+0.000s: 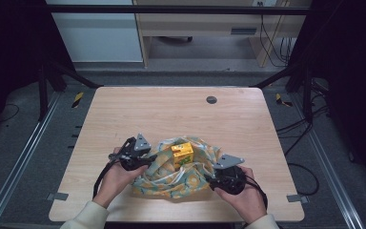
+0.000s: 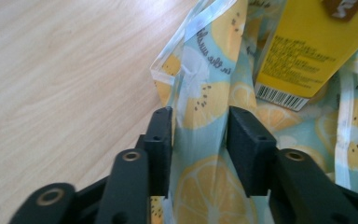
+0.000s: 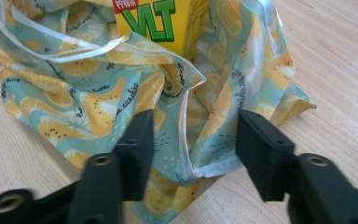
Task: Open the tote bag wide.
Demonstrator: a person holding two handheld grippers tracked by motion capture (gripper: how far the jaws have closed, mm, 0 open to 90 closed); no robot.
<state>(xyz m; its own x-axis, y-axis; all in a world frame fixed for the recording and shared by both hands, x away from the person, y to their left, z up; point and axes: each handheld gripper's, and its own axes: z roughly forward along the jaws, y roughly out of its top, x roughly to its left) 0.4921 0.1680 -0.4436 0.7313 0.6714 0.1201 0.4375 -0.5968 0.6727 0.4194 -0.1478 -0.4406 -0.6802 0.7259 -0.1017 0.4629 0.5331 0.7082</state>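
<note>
Bag (image 1: 190, 179), crumpled, lemon-printed fabric

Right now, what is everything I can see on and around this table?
Fabric bag: one, pale blue-green with a lemon-slice print, crumpled near the front of the table.
Drink carton: one, yellow with green lettering, standing in the bag.
Table: one, light wood, middle of the room.
Cable port: one, dark grey, round, far side of the tabletop.
Desk: one, pale wood, behind the table.
Left hand-held gripper: one, black, jaws either side of a fold of the bag's left edge.
Right hand-held gripper: one, black, jaws apart around the bag's right edge.
</note>
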